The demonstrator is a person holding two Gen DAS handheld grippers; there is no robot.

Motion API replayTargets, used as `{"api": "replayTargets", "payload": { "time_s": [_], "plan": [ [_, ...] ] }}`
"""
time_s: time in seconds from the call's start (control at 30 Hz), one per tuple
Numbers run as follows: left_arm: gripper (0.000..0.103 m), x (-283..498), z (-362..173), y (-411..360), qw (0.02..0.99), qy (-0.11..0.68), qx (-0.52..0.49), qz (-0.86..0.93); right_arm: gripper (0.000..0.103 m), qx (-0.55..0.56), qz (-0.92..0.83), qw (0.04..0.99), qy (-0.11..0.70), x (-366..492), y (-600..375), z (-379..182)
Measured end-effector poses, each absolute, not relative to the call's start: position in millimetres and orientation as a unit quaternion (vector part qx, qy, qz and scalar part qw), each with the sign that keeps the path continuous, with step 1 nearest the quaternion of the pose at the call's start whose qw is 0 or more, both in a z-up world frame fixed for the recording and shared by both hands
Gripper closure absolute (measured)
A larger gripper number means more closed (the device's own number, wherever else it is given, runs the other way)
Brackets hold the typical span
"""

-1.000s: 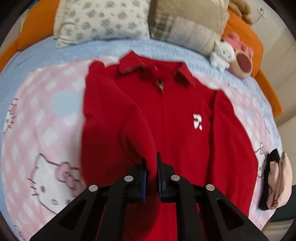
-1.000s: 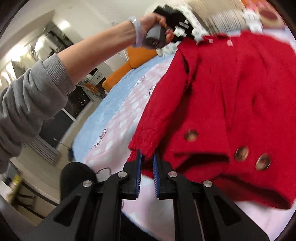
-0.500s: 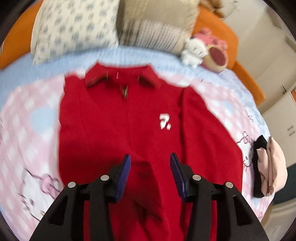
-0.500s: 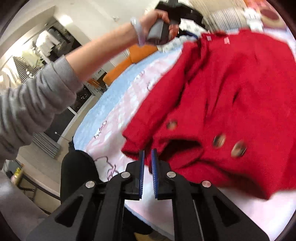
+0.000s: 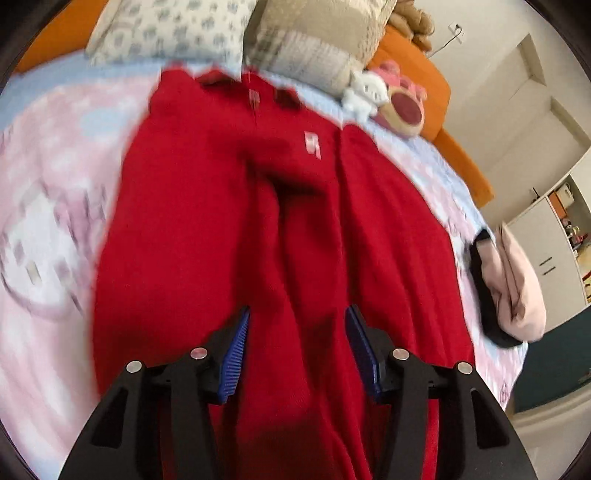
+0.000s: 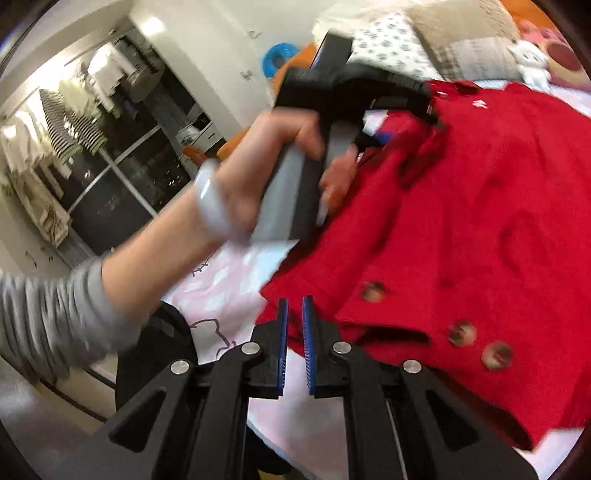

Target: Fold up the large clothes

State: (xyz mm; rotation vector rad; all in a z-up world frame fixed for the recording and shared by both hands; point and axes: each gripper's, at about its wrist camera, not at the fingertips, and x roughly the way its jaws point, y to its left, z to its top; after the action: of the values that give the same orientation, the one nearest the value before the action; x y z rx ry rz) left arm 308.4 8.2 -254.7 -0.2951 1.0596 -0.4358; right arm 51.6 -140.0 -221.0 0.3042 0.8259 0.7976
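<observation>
- Now my left gripper [image 5: 297, 350] hangs over the lower middle of the jacket [image 5: 221, 229], jaws opening; red cloth lies between and below the pads [image 5: 234, 354], but they are not pressing on it.
- My right gripper [image 6: 293, 332] is clamped nearly shut at the jacket's near left hem corner; a thin edge of red seems caught between the pads, though blur keeps me from being sure.
- Spread front-up, the jacket has its collar [image 5: 251, 79] at the far end and a sleeve folded in over the chest, just below the white logo [image 5: 312, 144].
- Thick, fuzzy knit, I judge: soft, floppy, fairly heavy for cloth, not slippery. It should drape and sag when lifted, so a pinch at one point will drag the rest.
- Best holds look like the hem corners, the cuffs and shoulder seams, clear of the buttons [image 6: 495, 354] near the hem.
- Under the jacket is a pink checked blanket [image 5: 48, 192] on a bed, soft enough to bunch if I pull.
- Beyond the collar sit pillows [image 5: 173, 29] and a plush toy [image 5: 364, 94]; right of the jacket lies a folded pink-and-black garment [image 5: 513, 291].
- Left of the jacket, the right wrist view shows my hand [image 6: 258, 173] on the left gripper's handle, with a dark window behind.
</observation>
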Motion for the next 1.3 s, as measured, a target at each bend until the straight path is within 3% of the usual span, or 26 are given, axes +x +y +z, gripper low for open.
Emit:
{"api": "replayTargets", "payload": {
  "time_s": [0.13, 0.2, 0.27, 0.33, 0.37, 0.67, 0.97, 1.17, 1.3],
  "plan": [
    [0.048, 306.2, -259.3, -4.6, 0.835, 0.506, -0.101, -0.190, 0.091, 0.143, 0.333, 0.847, 0.390, 49.0, -179.7, -215.7],
    [0.048, 308.5, -248.2, -8.3, 0.832, 0.514, -0.091, -0.190, 0.077, 0.157, 0.307, 0.858, 0.381, 46.1, -206.3, -208.6],
    [0.048, 308.3, -230.0, -14.6, 0.836, 0.508, -0.076, -0.194, 0.048, 0.166, 0.275, 0.875, 0.361, 43.6, -236.4, -197.7],
    [0.042, 313.7, -207.3, -28.7, 0.839, 0.504, -0.049, -0.197, 0.042, 0.178, 0.229, 0.895, 0.339, 34.2, -272.9, -190.9],
    [0.033, 319.6, -198.9, -38.9, 0.838, 0.508, -0.034, -0.195, 0.042, 0.188, 0.208, 0.898, 0.338, 32.1, -291.2, -190.6],
    [0.031, 385.3, -167.8, -186.8, 0.823, 0.518, 0.096, -0.214, 0.041, 0.264, 0.136, 0.871, 0.391, 37.6, -377.6, -240.7],
    [0.031, 439.7, -223.8, -352.8, 0.795, 0.516, 0.275, -0.161, 0.037, 0.258, 0.120, 0.877, 0.388, 39.7, -380.0, -241.8],
    [0.033, 448.5, -261.3, -392.0, 0.763, 0.528, 0.355, -0.115, 0.035, 0.267, 0.135, 0.866, 0.402, 36.6, -387.3, -257.3],
    [0.028, 442.6, -267.2, -390.9, 0.754, 0.507, 0.408, -0.086, 0.033, 0.268, 0.147, 0.865, 0.399, 35.6, -385.2, -255.5]
  ]
}}
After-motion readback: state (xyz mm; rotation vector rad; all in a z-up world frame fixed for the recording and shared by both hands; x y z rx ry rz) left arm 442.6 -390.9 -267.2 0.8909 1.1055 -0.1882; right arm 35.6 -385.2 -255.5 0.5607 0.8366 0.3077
